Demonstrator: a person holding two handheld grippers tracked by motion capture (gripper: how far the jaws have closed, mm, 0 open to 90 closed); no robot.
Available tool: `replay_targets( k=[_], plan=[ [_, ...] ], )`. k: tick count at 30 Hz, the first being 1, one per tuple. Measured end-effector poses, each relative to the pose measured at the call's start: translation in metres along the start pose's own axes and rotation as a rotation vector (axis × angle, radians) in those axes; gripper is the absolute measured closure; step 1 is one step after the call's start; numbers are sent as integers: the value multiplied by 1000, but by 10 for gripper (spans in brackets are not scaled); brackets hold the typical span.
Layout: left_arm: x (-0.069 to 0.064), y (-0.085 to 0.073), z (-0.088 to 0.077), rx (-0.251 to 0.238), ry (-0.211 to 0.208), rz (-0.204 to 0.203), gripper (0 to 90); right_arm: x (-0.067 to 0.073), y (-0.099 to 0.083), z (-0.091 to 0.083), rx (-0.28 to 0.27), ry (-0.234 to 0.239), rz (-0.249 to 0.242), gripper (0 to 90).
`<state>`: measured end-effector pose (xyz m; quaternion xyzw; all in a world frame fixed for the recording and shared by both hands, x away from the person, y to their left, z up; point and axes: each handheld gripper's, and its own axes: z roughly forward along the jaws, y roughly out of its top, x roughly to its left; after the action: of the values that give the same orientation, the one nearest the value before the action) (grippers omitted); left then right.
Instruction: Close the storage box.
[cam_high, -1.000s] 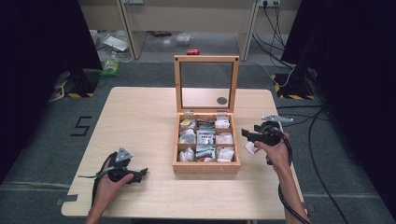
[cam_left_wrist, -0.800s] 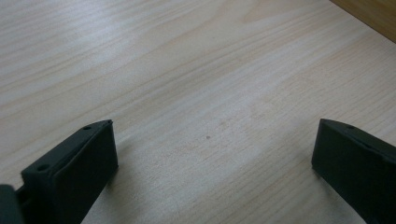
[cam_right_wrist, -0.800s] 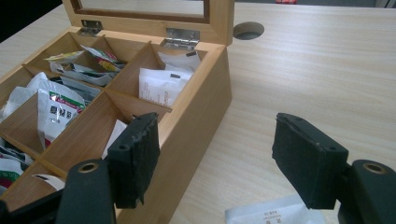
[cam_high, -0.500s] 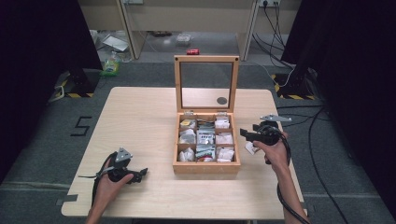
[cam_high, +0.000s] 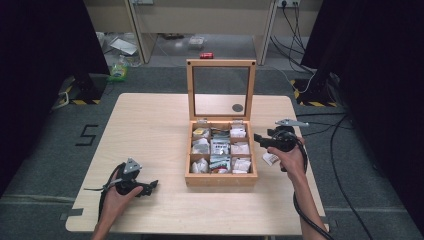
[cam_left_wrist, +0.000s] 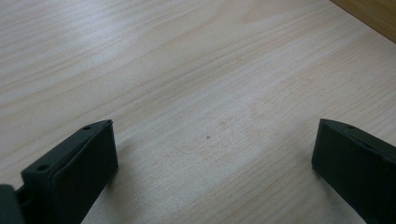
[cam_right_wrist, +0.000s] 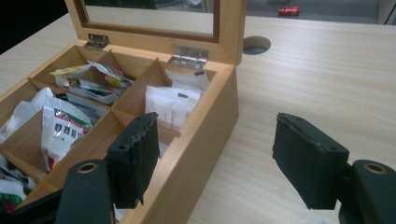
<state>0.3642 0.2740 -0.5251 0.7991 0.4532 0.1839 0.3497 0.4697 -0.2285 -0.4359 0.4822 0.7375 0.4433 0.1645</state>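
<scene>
A wooden box (cam_high: 220, 179) stands mid-table with its glass-windowed lid (cam_high: 220, 64) upright. Its compartments hold several tea packets (cam_high: 219, 148), white and coloured (cam_right_wrist: 63, 123). My right gripper (cam_high: 257, 138) hovers at the box's right side, open. In the right gripper view (cam_right_wrist: 217, 126) one jaw hangs over a right-hand compartment and the other over bare table, so the box's right wall (cam_right_wrist: 205, 140) lies between them. Nothing is held. My left gripper (cam_high: 152, 186) rests low at the table's near left, open over bare wood (cam_left_wrist: 215, 126).
A white packet (cam_high: 270, 158) lies on the table under the right hand. A round cable hole (cam_high: 237, 107) sits behind the box. Cables and a red can (cam_high: 206, 55) lie on the floor beyond. The light wooden table (cam_high: 150, 130) stretches left of the box.
The right gripper has edged slightly toward the box. The left hand has stayed put.
</scene>
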Motion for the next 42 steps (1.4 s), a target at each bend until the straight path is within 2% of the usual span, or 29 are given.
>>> replay_targets(
  k=[13,25,36,42],
  plan=[
    [0,0,0,1,0,1,0,-1,15,21,-21,-4,-10,322],
    [0,0,0,1,0,0,0,-4,34,34,-59,7,2,322],
    [0,0,0,2,0,1,0,-4,48,48,-71,12,11,319],
    [0,0,0,1,0,1,0,-9,59,58,-83,-9,12,319]
  ],
)
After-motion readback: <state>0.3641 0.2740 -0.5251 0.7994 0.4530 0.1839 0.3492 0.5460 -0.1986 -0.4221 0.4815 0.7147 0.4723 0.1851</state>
